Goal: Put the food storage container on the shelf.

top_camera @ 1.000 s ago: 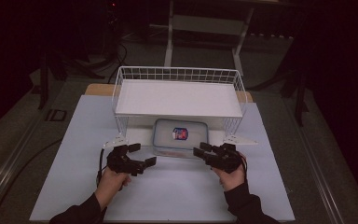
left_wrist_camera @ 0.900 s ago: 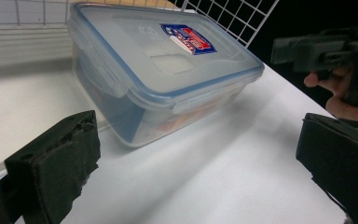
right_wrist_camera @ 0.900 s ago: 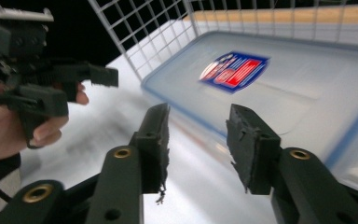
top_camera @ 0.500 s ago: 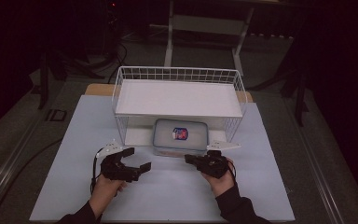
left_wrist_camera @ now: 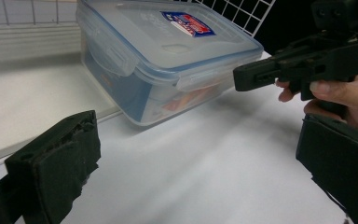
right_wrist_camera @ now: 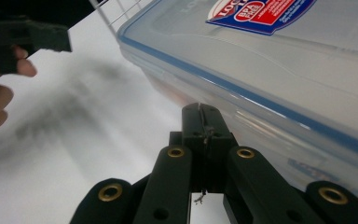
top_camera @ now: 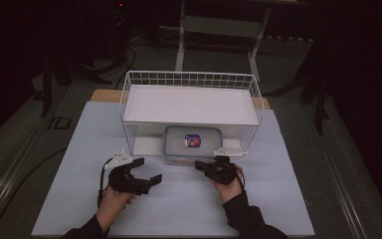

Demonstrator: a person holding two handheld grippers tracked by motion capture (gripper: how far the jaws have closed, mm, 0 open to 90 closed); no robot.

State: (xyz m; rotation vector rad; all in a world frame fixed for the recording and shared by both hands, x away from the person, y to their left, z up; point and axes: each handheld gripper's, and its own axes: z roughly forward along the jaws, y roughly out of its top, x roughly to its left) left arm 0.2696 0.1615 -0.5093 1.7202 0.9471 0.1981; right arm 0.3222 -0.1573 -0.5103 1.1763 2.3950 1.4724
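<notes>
Step looks like drawing the clear plastic blue-sealed lidded box (top_camera: 192, 143) from under the white wire shelf (top_camera: 191, 103); left tongs (top_camera: 146, 173) released, right tongs (top_camera: 201, 166) clenched empty beside its front; next, a grip on a latch.

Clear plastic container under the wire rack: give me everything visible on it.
The clear rectangular plastic container has rounded corners, a translucent lid with a blue seal line around its rim, and flip-down latch tabs, which look closed. A red, white and blue label sits on the lid. Something orange shows dimly through the wall. It lies flat on the white table sheet, partly under the white wire rack's shelf. The right gripper is shut with its tip close to the front wall; contact is unclear.
</notes>
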